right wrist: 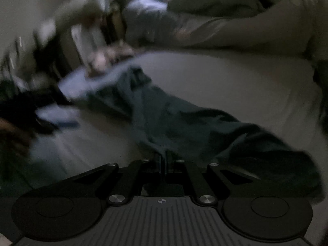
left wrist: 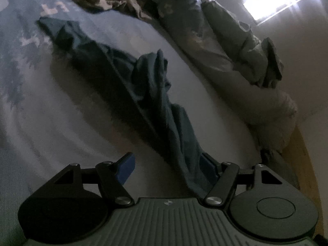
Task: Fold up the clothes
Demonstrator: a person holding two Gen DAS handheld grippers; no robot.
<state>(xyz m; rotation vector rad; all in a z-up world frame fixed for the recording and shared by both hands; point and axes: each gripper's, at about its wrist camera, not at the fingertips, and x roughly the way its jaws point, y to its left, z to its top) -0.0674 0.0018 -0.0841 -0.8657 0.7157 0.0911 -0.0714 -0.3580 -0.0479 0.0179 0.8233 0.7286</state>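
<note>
Your left tongs (left wrist: 166,170) gape, dark teal crumpled cotton garment (left wrist: 143,86) draped past the 3 o'clock finger | right tongs (right wrist: 163,164) pinch its edge | garment strung along grey bed (left wrist: 61,106) | risk: one-sided pull bunches it.

Bare bed (left wrist: 61,106) left of garment (left wrist: 151,94) is passable; rumpled duvet (left wrist: 221,41) blocks the right edge.

Left gripper (left wrist: 167,167): jaws spread wide, blue pads (left wrist: 125,169) well apart. Right gripper (right wrist: 163,162): jaws pressed together, pinching dark cloth (right wrist: 184,127).
</note>
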